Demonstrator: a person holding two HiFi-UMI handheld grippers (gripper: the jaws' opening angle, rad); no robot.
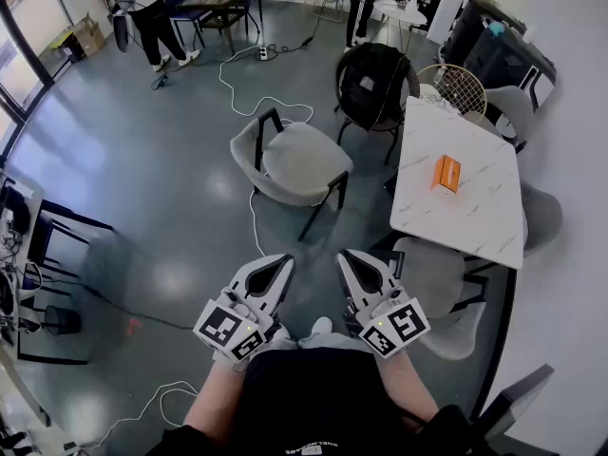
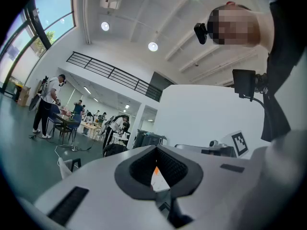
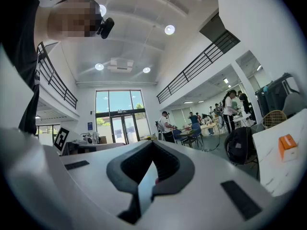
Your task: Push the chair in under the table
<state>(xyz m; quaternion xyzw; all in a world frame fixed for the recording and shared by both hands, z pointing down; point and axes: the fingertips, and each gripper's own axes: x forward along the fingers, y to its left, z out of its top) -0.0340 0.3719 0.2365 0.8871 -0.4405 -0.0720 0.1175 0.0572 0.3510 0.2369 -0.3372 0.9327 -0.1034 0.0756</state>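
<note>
Grey polished floor, a white marble table at the right. The pulled-out grey armchair stands well apart from it, at an angle. A white cable trails near its legs and could snag them, and an off-centre shove might skew the chair into the table. Left gripper and right gripper hover level near the body, jaws together and empty.

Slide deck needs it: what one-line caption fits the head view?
Both shut, the left gripper and right gripper face a grey chair standing apart from the white table.

Bare floor fronts the chair; a cable crosses it.
</note>
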